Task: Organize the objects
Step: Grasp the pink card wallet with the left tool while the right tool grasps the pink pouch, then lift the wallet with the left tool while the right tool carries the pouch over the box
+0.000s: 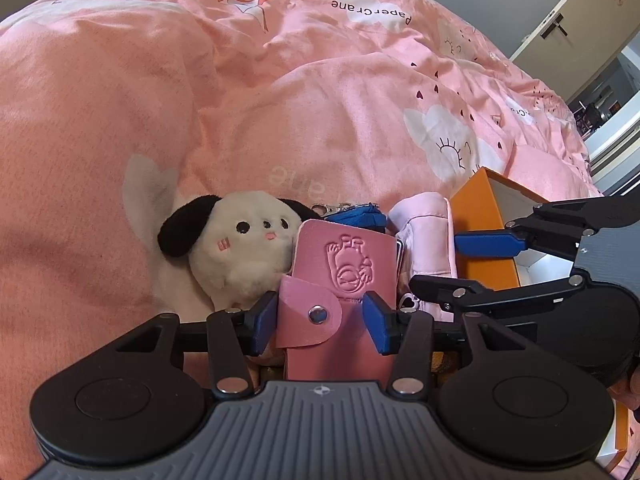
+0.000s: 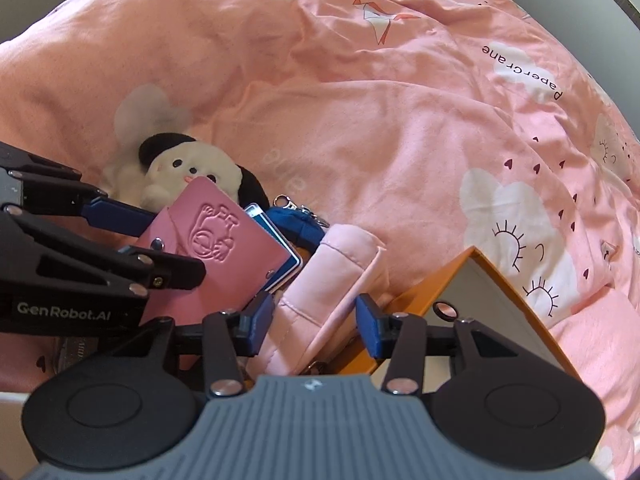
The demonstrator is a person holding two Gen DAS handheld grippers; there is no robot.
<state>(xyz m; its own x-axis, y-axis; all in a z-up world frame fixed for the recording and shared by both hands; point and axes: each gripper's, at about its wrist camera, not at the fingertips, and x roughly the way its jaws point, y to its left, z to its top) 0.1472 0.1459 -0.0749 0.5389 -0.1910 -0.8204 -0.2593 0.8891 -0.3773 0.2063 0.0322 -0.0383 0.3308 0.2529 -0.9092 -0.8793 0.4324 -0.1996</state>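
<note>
A pink embossed leather wallet (image 1: pixel 340 280) with a snap flap sits between the fingers of my left gripper (image 1: pixel 320 320), which is shut on it; the wallet shows too in the right wrist view (image 2: pixel 216 248). My right gripper (image 2: pixel 312 320) straddles a pale pink fabric pouch (image 2: pixel 332 280) with small gaps at both pads, open. A white plush dog with black ears (image 1: pixel 236 248) lies left of the wallet. A blue pouch with a metal clip (image 1: pixel 356 216) lies behind. An open orange box (image 2: pixel 480 292) stands to the right.
Everything lies on a rumpled pink duvet (image 1: pixel 280 100) printed with clouds and hearts. A blue-edged card (image 2: pixel 276 240) sticks out behind the wallet. A door (image 1: pixel 580 12) and a room opening are at the far right.
</note>
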